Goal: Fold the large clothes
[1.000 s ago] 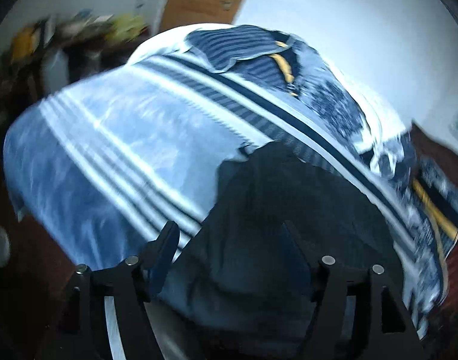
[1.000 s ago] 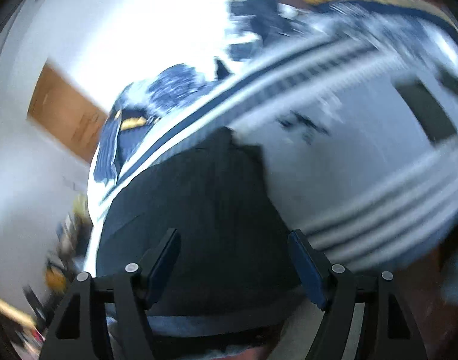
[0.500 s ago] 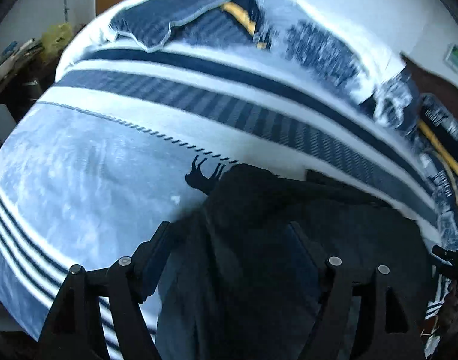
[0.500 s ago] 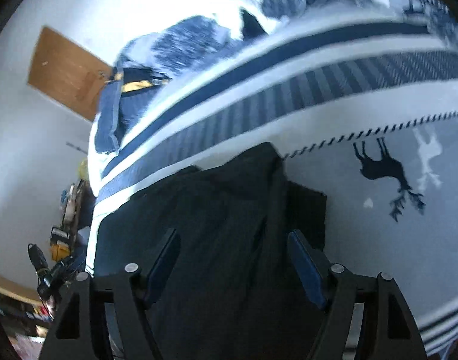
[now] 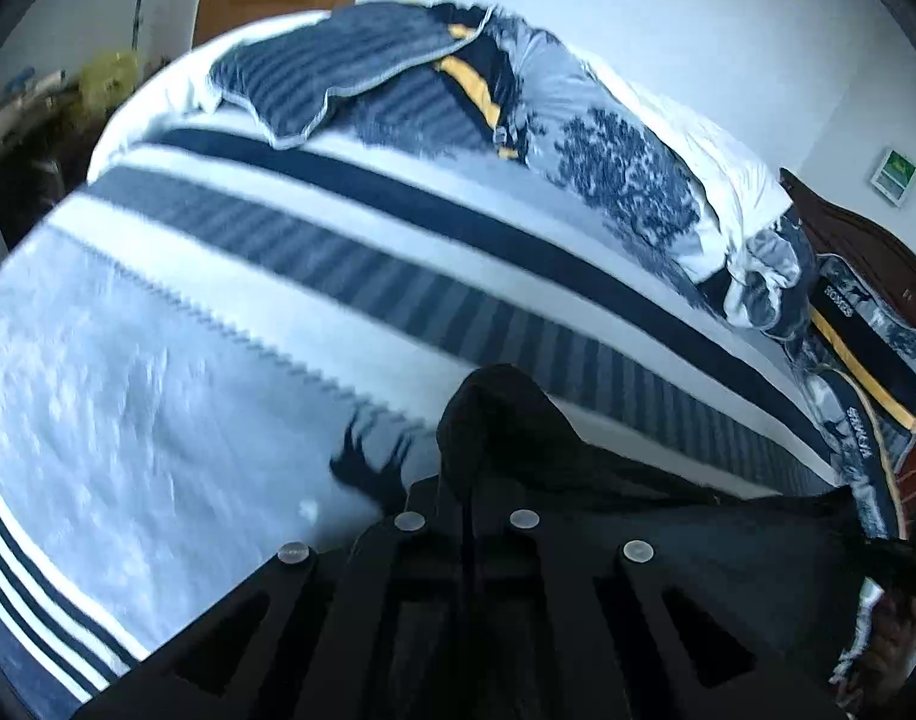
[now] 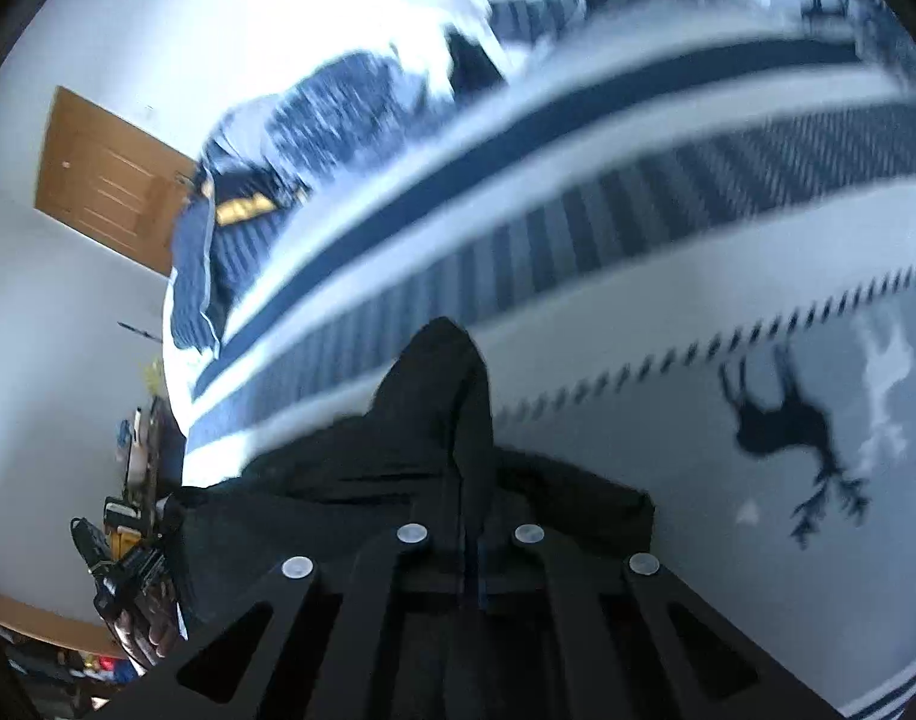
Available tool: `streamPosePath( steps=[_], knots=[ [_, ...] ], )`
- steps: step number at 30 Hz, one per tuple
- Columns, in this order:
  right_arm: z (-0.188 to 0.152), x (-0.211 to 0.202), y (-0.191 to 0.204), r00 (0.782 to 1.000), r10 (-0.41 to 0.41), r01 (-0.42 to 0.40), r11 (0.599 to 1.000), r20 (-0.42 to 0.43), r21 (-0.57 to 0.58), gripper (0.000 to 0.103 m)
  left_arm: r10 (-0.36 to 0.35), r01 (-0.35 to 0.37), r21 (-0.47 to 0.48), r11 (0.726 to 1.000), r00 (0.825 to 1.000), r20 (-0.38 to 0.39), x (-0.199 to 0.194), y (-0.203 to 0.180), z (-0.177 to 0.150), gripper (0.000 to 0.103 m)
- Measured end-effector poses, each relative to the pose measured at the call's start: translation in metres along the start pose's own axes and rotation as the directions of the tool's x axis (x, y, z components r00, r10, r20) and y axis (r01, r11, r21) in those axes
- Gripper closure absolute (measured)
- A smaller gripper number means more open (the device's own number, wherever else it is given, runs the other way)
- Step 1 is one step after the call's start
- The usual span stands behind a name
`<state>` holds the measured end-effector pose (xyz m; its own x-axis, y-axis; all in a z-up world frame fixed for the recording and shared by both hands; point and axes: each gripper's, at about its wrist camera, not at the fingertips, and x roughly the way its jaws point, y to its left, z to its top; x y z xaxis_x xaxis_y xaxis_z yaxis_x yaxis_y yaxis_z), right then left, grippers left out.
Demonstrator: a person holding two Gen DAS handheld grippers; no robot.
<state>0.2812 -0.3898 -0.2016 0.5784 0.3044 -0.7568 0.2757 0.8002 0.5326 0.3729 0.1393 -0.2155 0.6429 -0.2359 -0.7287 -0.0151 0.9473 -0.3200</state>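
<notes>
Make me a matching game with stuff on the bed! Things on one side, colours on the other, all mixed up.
Things:
1. garment pinched by both grippers
2. deer on the bedspread
3. door
4. stripe on the blanket by the pillows

Colours:
A. yellow
B. brown
C. black
D. dark blue

Pairs: 1-C, 2-D, 3-B, 4-A

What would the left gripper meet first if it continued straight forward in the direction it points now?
The left gripper is shut on the black garment, whose bunched fold rises directly ahead, so it meets that first. Beyond lies the striped bedspread; depth there is unclear.
</notes>
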Motion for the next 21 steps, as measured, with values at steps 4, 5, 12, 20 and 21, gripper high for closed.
streamPosePath(
  steps=[4,5,12,20,21],
  knots=[
    [0.011,0.022,0.008,0.994,-0.107,0.107,0.994,-0.011,-0.034,0.101,0.1,-0.097,0.05,0.994,0.992,-0.075,0.037,-0.011,0.004,0.101],
    [0.011,0.03,0.008,0.99,-0.142,0.141,0.989,-0.023,-0.043,0.102,0.138,-0.131,0.074,0.989,0.986,-0.097,0.05,-0.013,0.0,0.101],
    [-0.015,0.088,-0.015,0.968,-0.238,0.237,0.971,-0.075,-0.015,0.102,0.202,-0.193,0.075,0.978,0.969,-0.142,0.097,-0.008,-0.027,0.101],
    [-0.028,0.094,-0.03,0.97,-0.241,0.241,0.97,-0.02,0.037,0.103,0.199,-0.198,0.018,0.98,0.972,-0.124,0.103,0.006,-0.039,0.099],
    [-0.028,0.094,-0.031,0.971,-0.239,0.24,0.97,-0.02,0.038,0.102,0.201,-0.202,0.007,0.979,0.971,-0.126,0.101,0.009,-0.039,0.097]
  ],
)
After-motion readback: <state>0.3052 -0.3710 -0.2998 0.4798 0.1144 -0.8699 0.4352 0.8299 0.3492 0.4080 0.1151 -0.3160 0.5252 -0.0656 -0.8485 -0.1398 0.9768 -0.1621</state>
